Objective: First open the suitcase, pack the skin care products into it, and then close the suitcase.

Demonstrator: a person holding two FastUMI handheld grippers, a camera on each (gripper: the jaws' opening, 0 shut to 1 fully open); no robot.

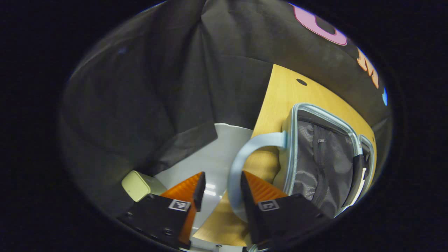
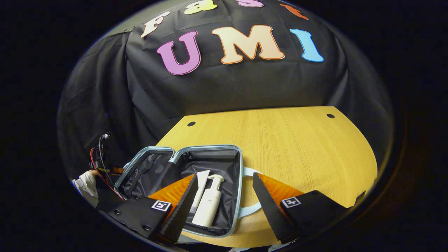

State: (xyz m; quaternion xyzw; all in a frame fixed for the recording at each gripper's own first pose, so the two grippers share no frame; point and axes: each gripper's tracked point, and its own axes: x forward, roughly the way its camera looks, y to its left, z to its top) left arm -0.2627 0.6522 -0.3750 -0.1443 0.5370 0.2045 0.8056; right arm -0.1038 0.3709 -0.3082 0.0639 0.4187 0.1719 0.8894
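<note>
Left claw [image 1: 220,189]: we see our fingers spread, the pale blue handle [image 1: 241,157] looping down between them, touching neither that we can tell.
Right claw [image 2: 224,196]: spread wide as well, pinching nothing, hovering over the near edge of the table [image 2: 297,147].
Suitcase [image 2: 182,154]: lying open and flat on the table, both dark-lined halves up, its light blue rim showing.
Skin care products: we spot a white pump bottle [image 2: 209,206] and a white tube [image 2: 200,185] side by side in the right half.
Left gripper view: mesh zip pocket [image 1: 323,157] lines the open half beside us.
Off the table: a pale green box [image 1: 138,184] sits below on the floor.
</note>
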